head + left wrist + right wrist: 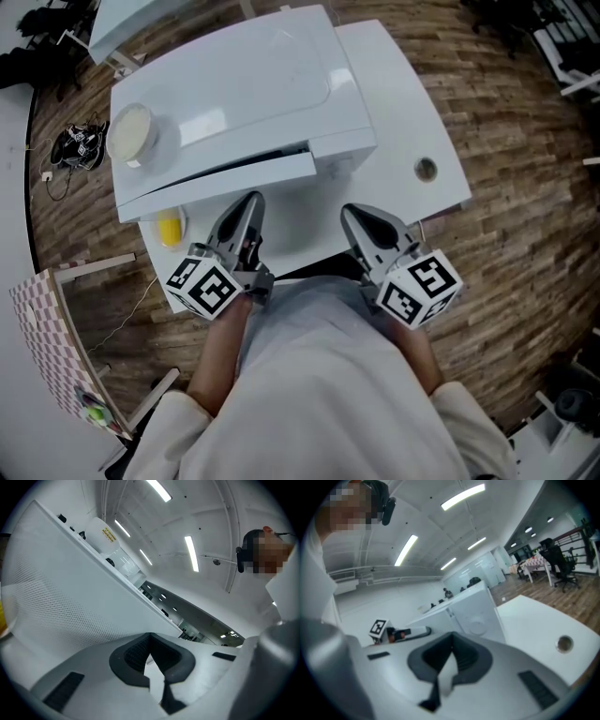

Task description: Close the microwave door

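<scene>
far left of the head view, a checkered board (42,328) leans over the wood floor. next, a yellow object (170,228) sits on the white table (403,112), just left of the left gripper (249,202), whose jaws are pressed together on nothing, tips near the microwave door (225,181). that door stands slightly ajar, with a dark gap along the microwave (234,84), upper centre. the right gripper (354,216) is clenched too, empty, hovering by the microwave's lower right corner.

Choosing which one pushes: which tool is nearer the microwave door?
Left. The left tool is just in front of the ajar microwave door; the right tool sits past its right end.
</scene>
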The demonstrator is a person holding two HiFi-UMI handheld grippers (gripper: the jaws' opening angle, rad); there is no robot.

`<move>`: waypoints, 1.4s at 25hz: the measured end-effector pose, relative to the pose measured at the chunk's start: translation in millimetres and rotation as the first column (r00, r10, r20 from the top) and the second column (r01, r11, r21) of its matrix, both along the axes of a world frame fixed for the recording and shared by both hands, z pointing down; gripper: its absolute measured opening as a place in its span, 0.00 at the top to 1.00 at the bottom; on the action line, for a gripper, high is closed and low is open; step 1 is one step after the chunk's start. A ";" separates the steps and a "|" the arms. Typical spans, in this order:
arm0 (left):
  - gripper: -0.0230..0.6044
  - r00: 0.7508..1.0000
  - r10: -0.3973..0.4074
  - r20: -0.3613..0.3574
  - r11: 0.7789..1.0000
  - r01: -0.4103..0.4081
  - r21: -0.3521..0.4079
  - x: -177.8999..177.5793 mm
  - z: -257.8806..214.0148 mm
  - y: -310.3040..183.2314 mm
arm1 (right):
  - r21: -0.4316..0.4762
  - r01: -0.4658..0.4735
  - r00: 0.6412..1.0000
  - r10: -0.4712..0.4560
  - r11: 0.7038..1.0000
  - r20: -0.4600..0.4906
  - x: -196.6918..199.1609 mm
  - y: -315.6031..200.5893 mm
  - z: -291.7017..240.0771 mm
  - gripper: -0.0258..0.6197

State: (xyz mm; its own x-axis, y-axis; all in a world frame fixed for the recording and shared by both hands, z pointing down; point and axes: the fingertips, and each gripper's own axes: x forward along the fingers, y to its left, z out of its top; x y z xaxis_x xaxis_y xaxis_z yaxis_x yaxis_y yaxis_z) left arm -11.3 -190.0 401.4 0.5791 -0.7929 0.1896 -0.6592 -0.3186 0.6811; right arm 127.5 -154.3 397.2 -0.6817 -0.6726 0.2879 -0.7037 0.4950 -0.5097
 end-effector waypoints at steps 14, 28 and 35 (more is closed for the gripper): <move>0.94 1.000 0.007 -0.012 1.000 -0.008 -0.028 0.7 0.6 -2.2 | 0.017 0.034 0.999 -0.034 0.999 -0.020 5.1 -17.4 -5.0 0.93; 0.94 1.000 -0.012 0.004 0.999 0.012 -0.039 0.7 1.1 -3.9 | 0.027 0.087 0.996 -0.086 0.996 -0.029 2.7 -25.7 -10.6 0.93; 0.94 1.000 -0.023 -0.011 0.999 0.022 -0.043 0.7 -0.3 -9.2 | 0.018 0.099 0.995 -0.098 0.995 -0.027 8.7 -26.7 -11.0 0.93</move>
